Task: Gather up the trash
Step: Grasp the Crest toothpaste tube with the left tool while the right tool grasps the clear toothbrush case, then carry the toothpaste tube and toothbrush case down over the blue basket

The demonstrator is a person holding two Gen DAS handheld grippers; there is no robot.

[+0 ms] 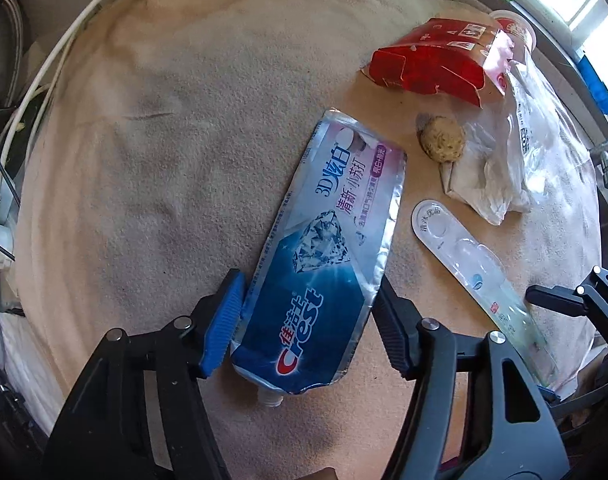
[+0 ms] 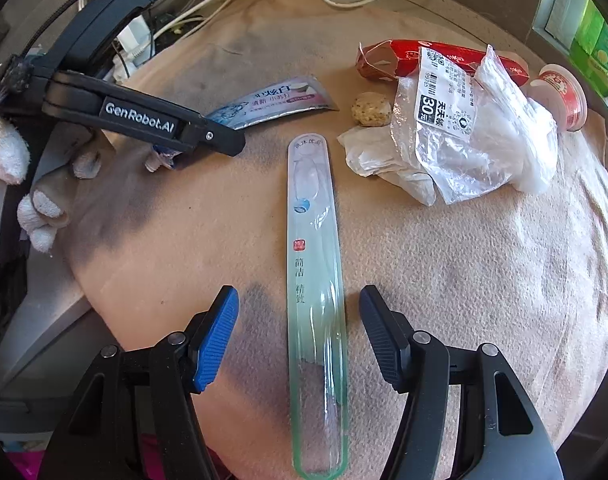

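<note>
Your left gripper straddles the flattened blue-and-silver toothpaste tube on the cloth-covered bench; fingers released, barely touching. Your right gripper, fingers released, straddles the clear plastic toothbrush case, its long axis running straight ahead between them.

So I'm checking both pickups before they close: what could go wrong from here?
The left gripper straddles the flattened toothpaste tube; squeezing across its width may buckle it or let it slip. The right gripper stands open around the thin clear toothbrush case, which lies flat on the cloth; the fingers may pinch fabric instead.
</note>
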